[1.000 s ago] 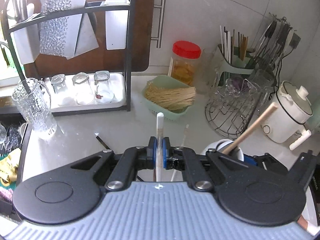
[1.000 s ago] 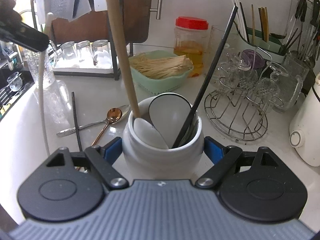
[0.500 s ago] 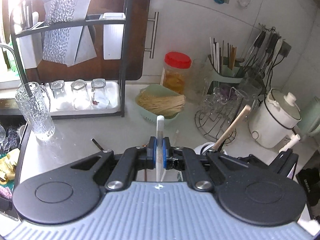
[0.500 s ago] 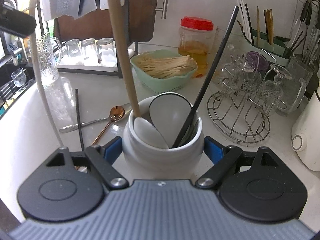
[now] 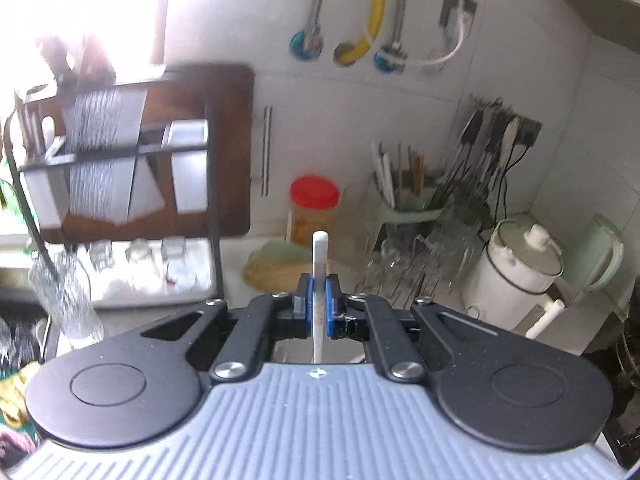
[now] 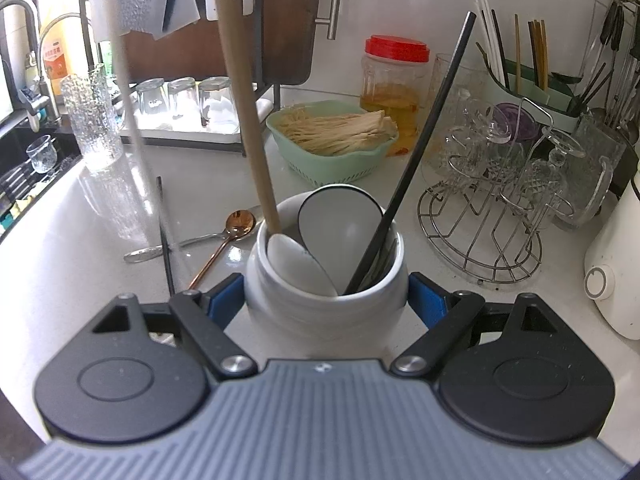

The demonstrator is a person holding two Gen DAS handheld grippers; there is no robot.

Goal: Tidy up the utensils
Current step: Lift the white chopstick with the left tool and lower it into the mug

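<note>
The right tool (image 6: 326, 304) clamps a white ceramic crock (image 6: 326, 296) on the table (image 6: 60, 280) — heavy, glazed, likely slippery, best held low at its belly. The left tool (image 5: 318, 312) pinches one thin white chopstick (image 5: 320, 264) mid-shaft, raised in the air — light, stiff. Beyond the crock lie two spoons (image 6: 236, 226) and one black chopstick (image 6: 165, 236); farther back, three upturned glasses (image 6: 182, 94).

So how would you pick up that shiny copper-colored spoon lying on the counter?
Grip the copper-colored spoon mid-handle, coming from above. It lies flat on the white counter, its bowl beside the white ceramic crock, and its thin handle gives room there.
</note>
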